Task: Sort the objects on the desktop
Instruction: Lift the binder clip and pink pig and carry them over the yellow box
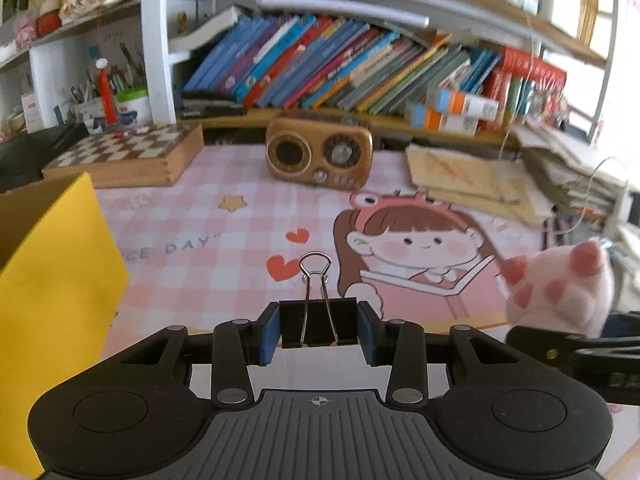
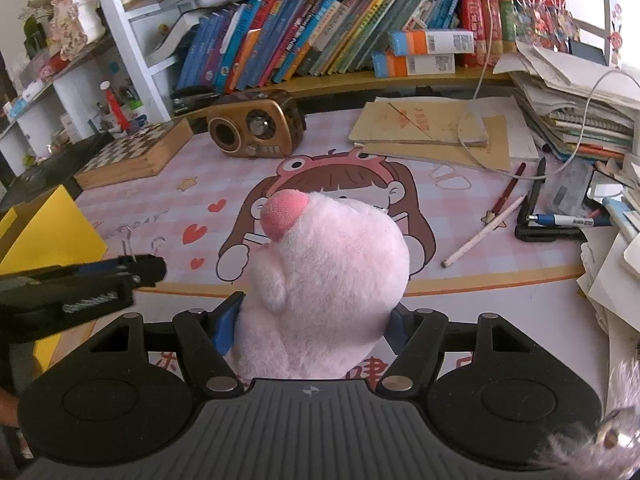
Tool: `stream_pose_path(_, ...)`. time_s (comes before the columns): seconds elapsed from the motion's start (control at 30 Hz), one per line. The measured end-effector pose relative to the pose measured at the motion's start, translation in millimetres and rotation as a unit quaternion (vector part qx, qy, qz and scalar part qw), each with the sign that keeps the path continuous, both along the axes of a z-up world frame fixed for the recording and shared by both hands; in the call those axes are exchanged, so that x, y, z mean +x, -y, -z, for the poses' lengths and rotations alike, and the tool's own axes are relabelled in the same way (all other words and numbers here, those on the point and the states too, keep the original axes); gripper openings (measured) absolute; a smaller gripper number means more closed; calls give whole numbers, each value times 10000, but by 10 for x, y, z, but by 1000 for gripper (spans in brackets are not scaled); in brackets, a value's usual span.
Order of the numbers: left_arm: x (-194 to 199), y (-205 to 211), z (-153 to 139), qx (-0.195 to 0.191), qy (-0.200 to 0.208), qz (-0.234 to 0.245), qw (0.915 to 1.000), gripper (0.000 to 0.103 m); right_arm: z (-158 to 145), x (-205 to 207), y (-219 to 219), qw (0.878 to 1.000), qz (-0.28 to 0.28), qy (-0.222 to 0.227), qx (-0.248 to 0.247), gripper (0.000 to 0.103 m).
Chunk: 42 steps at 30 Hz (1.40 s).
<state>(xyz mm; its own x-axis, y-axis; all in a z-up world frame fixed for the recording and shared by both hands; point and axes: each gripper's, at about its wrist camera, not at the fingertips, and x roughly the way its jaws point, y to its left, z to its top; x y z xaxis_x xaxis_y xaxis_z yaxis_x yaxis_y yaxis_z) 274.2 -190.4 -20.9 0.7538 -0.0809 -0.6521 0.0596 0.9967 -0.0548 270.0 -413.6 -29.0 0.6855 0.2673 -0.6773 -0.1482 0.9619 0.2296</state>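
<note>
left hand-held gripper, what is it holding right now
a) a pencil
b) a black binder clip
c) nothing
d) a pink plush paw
b: in the left wrist view the left hand-held gripper has its blue pads closed on the sides of a black metal binder clip with silver wire handles, held up over the pink checked desk mat.

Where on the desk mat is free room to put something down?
Bare mat lies between the chessboard box, the radio and the yellow box, around the printed hearts. A smaller patch lies before the paper folders. The right side is crowded with pens and stacked papers.
</note>
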Motion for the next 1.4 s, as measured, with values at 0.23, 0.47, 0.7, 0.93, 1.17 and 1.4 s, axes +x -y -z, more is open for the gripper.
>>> stream_pose_path(0.23, -343, -238, -213, -314, 153, -135, 9993, 38, -147, -267, -109, 9995, -250, 149, -149, 67)
stream_pose_path(0.47, -670, -406, -311, -363, 225, -39, 9991, 38, -209, -553, -284, 9991, -363, 159, -178, 67)
stream_pose_path(0.7, -977, -560, -344, -477, 300, 64, 9984, 38, -228, -819, -555, 9988, -472, 24, -140, 67)
stream_pose_path(0.93, -1284, -824, -367, -531, 322, 103, 9980, 38, -277, -1044, -845, 9987, -486, 28, -153, 67)
stream_pose_path(1.17, -1600, -1151, -365, -608, 300, 55, 9977, 38, -302, -1361, -1184, 9985, -510, -20, -184, 67)
stream_pose_path(1.4, -1926, -1451, -364, -679, 269, 35, 9973, 38, -315, -1696, -1504, 9983, -536, -42, -203, 67)
